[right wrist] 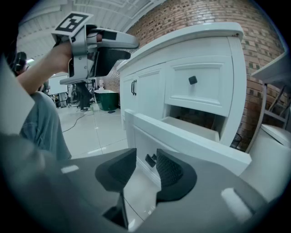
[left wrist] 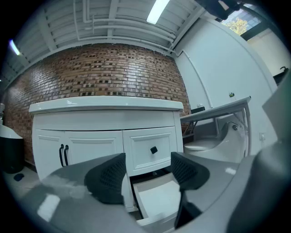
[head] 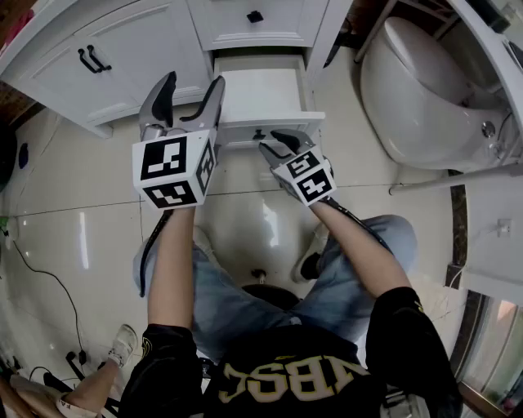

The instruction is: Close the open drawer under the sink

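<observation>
The white drawer (head: 261,91) under the sink stands pulled out of the vanity, also seen in the left gripper view (left wrist: 159,200) and the right gripper view (right wrist: 182,136). Its small black knob (head: 258,135) sits on the front panel. My right gripper (head: 274,142) points down at that panel, jaws a narrow gap apart. The knob (right wrist: 150,159) lies in that gap, close to the right pad (right wrist: 169,169), with the left pad clear of it. My left gripper (head: 194,83) is held up left of the drawer, open and empty (left wrist: 148,166).
Above the open drawer is a shut drawer (head: 255,16). Cabinet doors with black handles (head: 94,59) are to the left. A white toilet (head: 425,90) stands close on the right. Cables (head: 41,277) and another person's foot (head: 122,343) lie on the tiled floor at left.
</observation>
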`<state>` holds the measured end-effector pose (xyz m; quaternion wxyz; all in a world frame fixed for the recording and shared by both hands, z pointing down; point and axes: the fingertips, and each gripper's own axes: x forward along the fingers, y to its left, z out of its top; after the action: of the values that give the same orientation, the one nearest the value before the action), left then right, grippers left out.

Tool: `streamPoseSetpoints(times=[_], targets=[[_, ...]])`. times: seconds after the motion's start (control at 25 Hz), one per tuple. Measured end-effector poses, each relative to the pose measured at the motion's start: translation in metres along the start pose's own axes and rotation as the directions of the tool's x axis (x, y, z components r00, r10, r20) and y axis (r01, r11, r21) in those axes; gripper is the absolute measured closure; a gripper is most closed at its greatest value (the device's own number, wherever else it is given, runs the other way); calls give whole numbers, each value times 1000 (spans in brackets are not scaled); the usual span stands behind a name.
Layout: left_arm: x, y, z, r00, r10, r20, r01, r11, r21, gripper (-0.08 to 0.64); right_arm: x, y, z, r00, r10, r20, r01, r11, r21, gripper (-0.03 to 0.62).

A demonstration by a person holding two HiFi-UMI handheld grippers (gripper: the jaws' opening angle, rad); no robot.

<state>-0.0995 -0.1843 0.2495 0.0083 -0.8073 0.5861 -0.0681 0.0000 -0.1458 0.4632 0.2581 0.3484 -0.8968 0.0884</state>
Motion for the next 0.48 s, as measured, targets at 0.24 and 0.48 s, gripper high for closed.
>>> streamPoseSetpoints(times=[0.24,0.48], targets=[[26,13,-3,999,21,47,-20,1000,-18,302,39,-14,-17,998,22,-58,-25,998,-66,486],[44,26,-10,999,18,48,-16,999,-51,302,60,-31,-12,999,-5,-46,0,993,-119,529]])
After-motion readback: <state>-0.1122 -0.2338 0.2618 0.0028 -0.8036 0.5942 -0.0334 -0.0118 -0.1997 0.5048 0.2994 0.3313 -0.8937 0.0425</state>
